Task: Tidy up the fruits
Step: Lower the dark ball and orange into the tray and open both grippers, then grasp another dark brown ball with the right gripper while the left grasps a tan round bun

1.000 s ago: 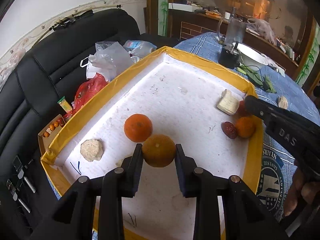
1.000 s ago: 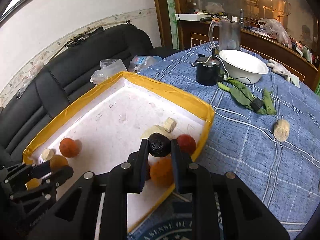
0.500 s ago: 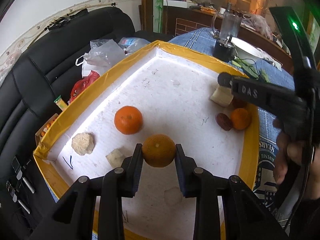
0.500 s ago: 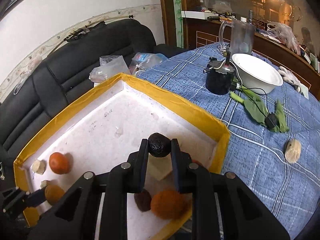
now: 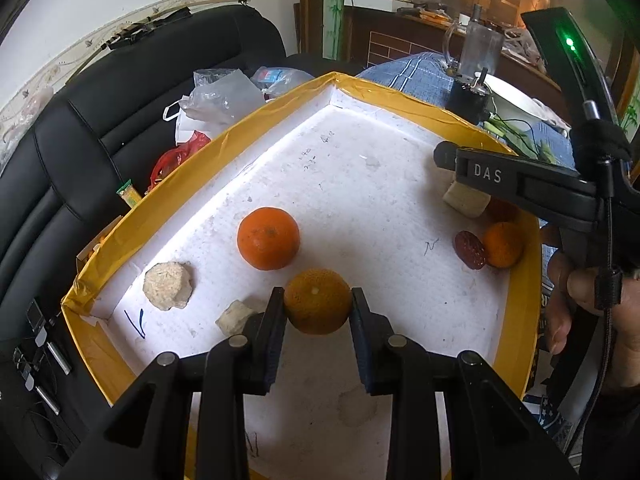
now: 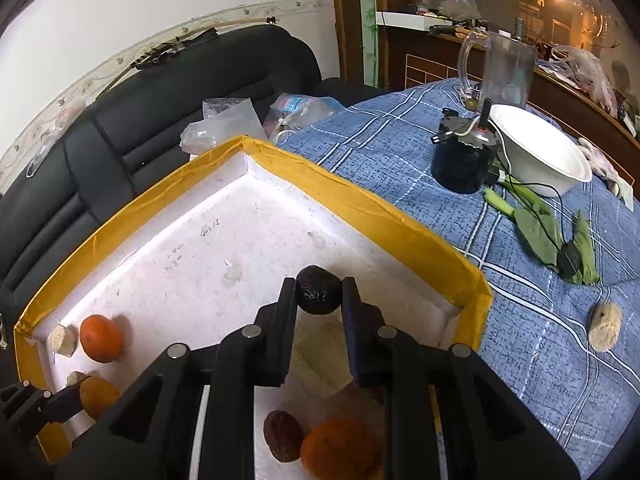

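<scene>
Oranges sit split across the yellow-rimmed foam tray: the left gripper clamps one orange at lower centre, just below-right of a loose orange. The right gripper pinches a dark wrinkled fruit mid-frame; its kind is unclear, and whether either touches the floor.

"DAS" in white on right tongs, faint handwriting on tray floor — unreadable
</scene>
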### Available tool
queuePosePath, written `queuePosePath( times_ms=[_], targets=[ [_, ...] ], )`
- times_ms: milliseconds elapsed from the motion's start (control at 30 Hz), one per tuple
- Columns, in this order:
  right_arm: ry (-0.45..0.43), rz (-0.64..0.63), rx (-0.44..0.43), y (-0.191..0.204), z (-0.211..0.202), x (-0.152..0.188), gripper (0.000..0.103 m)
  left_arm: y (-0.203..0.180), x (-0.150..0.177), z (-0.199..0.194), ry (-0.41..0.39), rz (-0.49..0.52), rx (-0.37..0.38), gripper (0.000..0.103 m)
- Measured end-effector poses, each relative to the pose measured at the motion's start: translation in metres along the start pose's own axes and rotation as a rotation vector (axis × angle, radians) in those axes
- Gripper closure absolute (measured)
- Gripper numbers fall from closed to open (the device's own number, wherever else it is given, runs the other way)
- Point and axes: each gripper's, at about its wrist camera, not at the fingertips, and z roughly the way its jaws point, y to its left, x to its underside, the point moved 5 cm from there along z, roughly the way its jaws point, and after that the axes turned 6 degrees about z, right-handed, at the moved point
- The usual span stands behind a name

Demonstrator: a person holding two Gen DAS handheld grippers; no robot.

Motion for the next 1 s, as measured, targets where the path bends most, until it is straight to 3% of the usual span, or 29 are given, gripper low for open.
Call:
queuePosePath(
  times_ms=[567, 600, 633, 700, 767, 833, 933, 1000],
  targets=[
    [0.032, -0.026, 0.007, 0.001, 0.010, -0.002, 0.077, -0.003, -0.001, 0.002, 0.002, -0.001, 0.008, 0.072],
    [0.031, -0.023, 0.012, 0.000, 0.009, -0.002, 0.071, -0.002, -0.001, 0.001, 0.003, -0.002, 0.009, 0.071],
    [0.031, -0.021, 0.016, 0.000, 0.009, -0.002, 0.056, -0.001, -0.001, 0.000, 0.002, -0.009, 0.008, 0.071],
    [0.027, -0.001, 0.016, -0.004, 0.006, -0.001, 0.044, 0.001, 0.000, -0.002, 0.000, -0.024, 0.006, 0.070],
    [0.021, 0.008, 0.026, -0.008, 0.002, 0.000, 0.043, 0.003, 0.001, -0.003, 0.006, -0.041, 0.010, 0.065],
    [0.013, 0.025, 0.029, -0.013, -0.003, 0.000, 0.041, 0.006, 0.003, -0.004, 0.015, -0.059, 0.011, 0.044],
    [-0.017, 0.062, 0.035, -0.025, -0.021, 0.004, 0.039, 0.010, 0.005, -0.010, 0.003, -0.084, 0.004, 0.028],
    [-0.042, 0.105, 0.036, -0.038, -0.038, 0.010, 0.038, 0.010, 0.005, -0.015, -0.008, -0.098, 0.004, 0.025]
  ],
)
